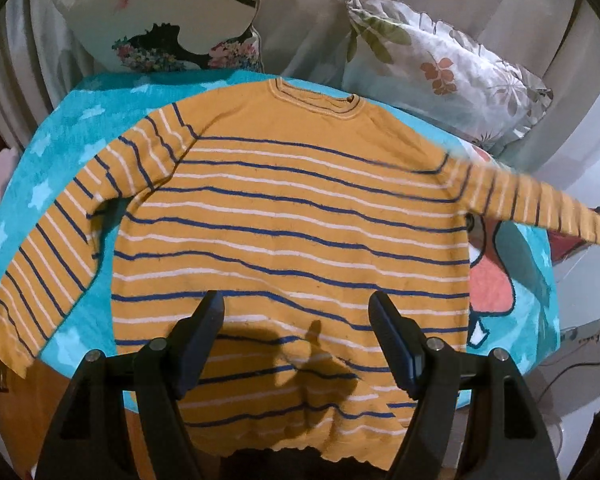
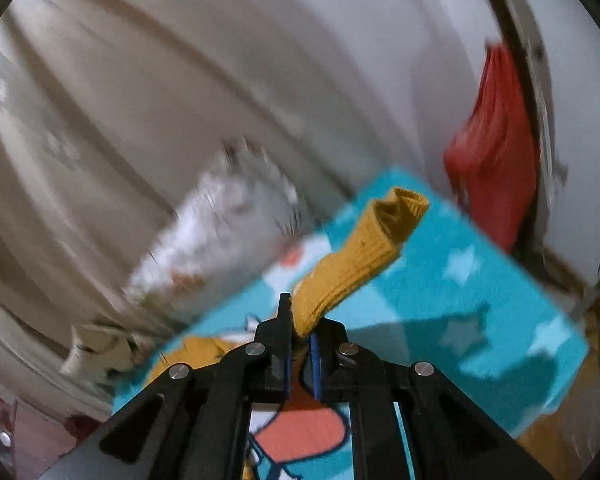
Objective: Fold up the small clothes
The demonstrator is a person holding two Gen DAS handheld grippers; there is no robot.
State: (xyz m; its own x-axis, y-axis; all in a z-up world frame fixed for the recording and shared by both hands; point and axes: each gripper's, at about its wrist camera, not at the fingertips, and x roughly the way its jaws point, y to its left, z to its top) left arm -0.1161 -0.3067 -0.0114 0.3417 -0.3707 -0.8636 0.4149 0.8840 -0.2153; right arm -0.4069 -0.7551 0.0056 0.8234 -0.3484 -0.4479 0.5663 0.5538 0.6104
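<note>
A: What has the right gripper got?

B: A mustard sleeve cuff — pinched between its jaws, lifted above the turquoise blanket.

A: Beyond the blanket?

B: A pale curtain (blurred), something red at right.

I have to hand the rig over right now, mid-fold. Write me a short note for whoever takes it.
Left gripper: jaws open, empty, hovering over the lower body of the sweater.
Right gripper: jaws shut on the cuff of the right sleeve, which it holds lifted off the blanket; the cuff end pokes out past the jaws.
Sweater lies flat on the turquoise blanket, collar toward the pillows; left sleeve is spread out and untouched.
Done: sweater laid out, right sleeve gripped.
Left: probably lay the right sleeve across the body, then the left, then fold the body.
</note>
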